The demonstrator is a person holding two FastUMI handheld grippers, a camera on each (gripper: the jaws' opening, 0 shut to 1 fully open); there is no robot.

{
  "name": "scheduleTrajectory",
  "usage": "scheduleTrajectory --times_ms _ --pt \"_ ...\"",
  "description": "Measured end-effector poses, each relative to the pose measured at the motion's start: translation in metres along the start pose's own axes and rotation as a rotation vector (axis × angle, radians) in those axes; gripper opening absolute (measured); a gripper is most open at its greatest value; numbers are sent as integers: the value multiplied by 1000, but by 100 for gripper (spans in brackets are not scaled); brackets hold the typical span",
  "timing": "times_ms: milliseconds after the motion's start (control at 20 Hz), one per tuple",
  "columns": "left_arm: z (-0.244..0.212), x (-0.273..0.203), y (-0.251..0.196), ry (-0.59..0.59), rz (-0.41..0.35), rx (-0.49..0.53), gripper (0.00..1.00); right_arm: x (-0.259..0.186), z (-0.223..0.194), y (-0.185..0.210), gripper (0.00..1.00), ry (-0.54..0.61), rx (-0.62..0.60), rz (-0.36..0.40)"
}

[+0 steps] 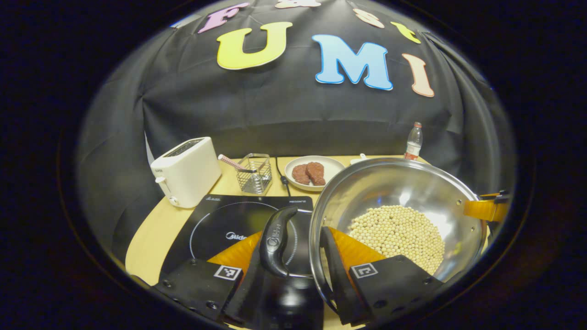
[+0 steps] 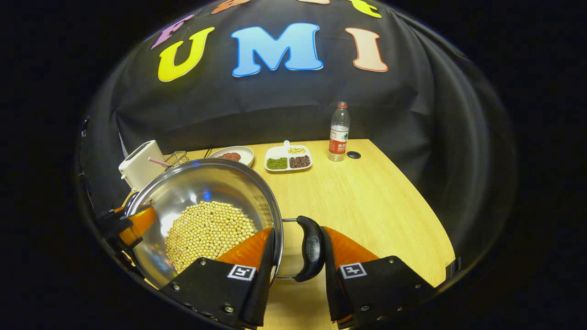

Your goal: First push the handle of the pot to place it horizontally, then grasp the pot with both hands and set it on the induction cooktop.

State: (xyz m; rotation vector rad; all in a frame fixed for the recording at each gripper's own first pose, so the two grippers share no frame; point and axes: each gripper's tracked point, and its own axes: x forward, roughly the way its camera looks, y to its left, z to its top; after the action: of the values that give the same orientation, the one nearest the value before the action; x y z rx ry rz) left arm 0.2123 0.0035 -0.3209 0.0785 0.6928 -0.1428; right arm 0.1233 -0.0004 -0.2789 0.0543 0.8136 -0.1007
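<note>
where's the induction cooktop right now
In the left gripper view the induction cooktop lies flat on the table, just left of the pot and in front of the toaster and wire basket.

One pot (image 2: 206,201) of beans, one induction cooktop (image 1: 229,220), one toaster (image 1: 185,172), one wire basket (image 1: 254,173), one plate (image 1: 312,172), one divided dish (image 2: 289,159), one bottle (image 2: 339,132), two grippers.

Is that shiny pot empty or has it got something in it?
Not empty: the steel pot holds a layer of pale soybeans covering its bottom.
</note>
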Motion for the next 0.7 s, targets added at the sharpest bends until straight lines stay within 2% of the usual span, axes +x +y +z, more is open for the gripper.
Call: scheduleTrajectory --times_ms 50,100,150,200,300,350,550,600,700 --pt "0 1 11 0 0 -2 76 0 1 9 52 -1 0 -1" --pt "-2 3 21 0 0 -3 72 1 0 18 52 -2 -1 -1" --pt "-2 4 32 -1 1 -3 76 2 0 28 52 0 -1 -1" --pt "-2 5 42 0 2 -4 69 4 0 37 52 0 -1 0" --pt "-2 9 63 0 8 -6 76 7 0 55 52 4 -4 5" --pt "-1 12 73 0 12 -8 72 9 1 65 52 5 -6 9" --pt "1 18 112 -1 29 -21 72 18 9 98 52 0 -19 23" --pt "1 19 119 1 32 -24 69 20 9 106 52 1 -21 26" --pt "2 24 133 5 42 -24 72 25 9 119 52 10 -23 33"
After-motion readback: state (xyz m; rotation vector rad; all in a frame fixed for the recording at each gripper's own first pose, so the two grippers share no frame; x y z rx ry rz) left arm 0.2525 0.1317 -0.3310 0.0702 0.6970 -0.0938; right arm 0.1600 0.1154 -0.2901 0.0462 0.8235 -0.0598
